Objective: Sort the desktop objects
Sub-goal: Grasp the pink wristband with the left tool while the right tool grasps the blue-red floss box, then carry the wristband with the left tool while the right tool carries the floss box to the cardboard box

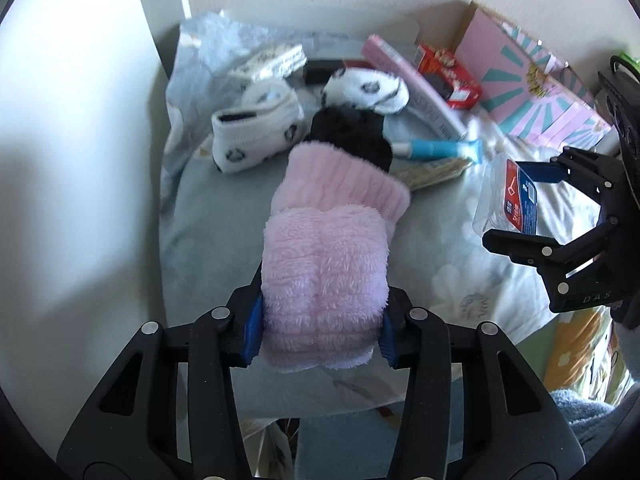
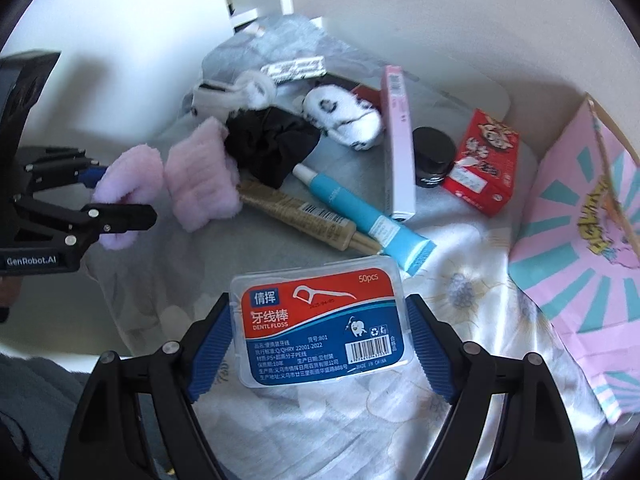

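Observation:
My left gripper (image 1: 320, 328) is shut on a fluffy pink sock (image 1: 324, 280), just above the bed; it also shows in the right wrist view (image 2: 120, 196). A second pink sock (image 1: 340, 176) lies beyond it. My right gripper (image 2: 320, 336) is shut on a clear dental floss box (image 2: 320, 324) with a red and blue label, also seen in the left wrist view (image 1: 508, 196). Two white spotted socks (image 1: 256, 132) (image 1: 368, 88), a black cloth (image 1: 352, 132), a blue tube (image 2: 360, 216) and a beige tube (image 2: 304, 216) lie ahead.
A long pink box (image 2: 398, 140), a black jar (image 2: 434, 156) and a red carton (image 2: 484, 160) lie at the back. A large pink and teal box (image 2: 580, 240) stands at right. A white wall (image 1: 80, 160) borders the left. The floral sheet (image 2: 460, 300) covers the bed.

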`<state>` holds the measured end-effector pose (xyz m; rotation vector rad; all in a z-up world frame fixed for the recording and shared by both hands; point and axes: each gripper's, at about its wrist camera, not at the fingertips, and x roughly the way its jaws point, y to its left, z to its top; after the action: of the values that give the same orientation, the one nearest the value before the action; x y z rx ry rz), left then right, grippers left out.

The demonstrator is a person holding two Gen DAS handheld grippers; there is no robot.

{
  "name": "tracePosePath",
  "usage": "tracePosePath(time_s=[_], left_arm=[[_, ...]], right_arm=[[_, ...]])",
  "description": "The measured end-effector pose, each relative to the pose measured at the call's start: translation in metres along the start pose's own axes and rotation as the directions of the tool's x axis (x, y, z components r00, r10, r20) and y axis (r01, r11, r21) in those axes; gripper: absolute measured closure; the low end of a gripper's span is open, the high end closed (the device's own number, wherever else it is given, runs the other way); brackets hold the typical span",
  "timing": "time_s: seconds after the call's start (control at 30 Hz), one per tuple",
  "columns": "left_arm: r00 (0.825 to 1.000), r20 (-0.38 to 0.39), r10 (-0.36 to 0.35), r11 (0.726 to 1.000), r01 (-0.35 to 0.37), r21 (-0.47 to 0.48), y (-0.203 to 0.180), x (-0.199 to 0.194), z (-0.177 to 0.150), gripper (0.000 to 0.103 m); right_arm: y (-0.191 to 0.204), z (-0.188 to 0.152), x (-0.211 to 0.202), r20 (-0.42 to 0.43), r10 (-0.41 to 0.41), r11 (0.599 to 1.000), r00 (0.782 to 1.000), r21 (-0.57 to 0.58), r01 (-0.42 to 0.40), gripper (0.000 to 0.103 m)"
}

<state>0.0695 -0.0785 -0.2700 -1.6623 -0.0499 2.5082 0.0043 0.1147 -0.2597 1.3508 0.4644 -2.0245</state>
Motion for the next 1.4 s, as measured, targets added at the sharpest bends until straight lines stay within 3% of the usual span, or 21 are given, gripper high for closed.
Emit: tracePosePath(time_s=[0.37, 0.67, 0.97, 1.13, 1.23, 1.33, 1.4], left_arm=[[0.993, 0.112, 0.035, 0.999, -0.036, 0.009, -0.014, -0.063, 0.048, 0.061], [0.983, 0.185, -0.011, 0.996, -0.005, 0.085, -0.051, -0.091, 0.105, 0.061], [0.968, 0.224, -0.116, 0.969, 0.061, 0.239, -0.128, -0.093, 0.172, 0.061], [0.962, 0.182, -0.202, 0.945, 0.143, 0.295, -0.185, -0.084, 0.223, 0.061], [0.964, 0.199, -0.177, 0.926, 0.095, 0.366, -0.228, -0.077, 0.250, 0.061], [0.969, 0.144, -0.203, 0.919, 0.138, 0.369, -0.252, -0.059, 0.273, 0.061], [0.980, 0.113, -0.161, 0.916, 0.106, 0.387, -0.267, -0.038, 0.284, 0.061]], right_arm=[[-0.003, 0.035, -0.072, 0.070, -0.011, 0.997, 0.997, 0.078, 0.006, 0.023], [-0.032, 0.048, -0.134, 0.153, -0.076, 0.992, 0.985, 0.115, 0.058, 0.023], [-0.101, 0.036, -0.174, 0.154, -0.206, 0.957, 0.966, 0.237, 0.166, 0.023], [-0.149, 0.028, -0.193, 0.136, -0.265, 0.928, 0.955, 0.304, 0.214, 0.023], [-0.179, 0.023, -0.197, 0.113, -0.280, 0.913, 0.953, 0.339, 0.228, 0.023], [-0.207, 0.019, -0.191, 0.061, -0.294, 0.901, 0.954, 0.352, 0.255, 0.023], [-0.225, 0.016, -0.180, 0.016, -0.270, 0.903, 0.963, 0.351, 0.247, 0.023]])
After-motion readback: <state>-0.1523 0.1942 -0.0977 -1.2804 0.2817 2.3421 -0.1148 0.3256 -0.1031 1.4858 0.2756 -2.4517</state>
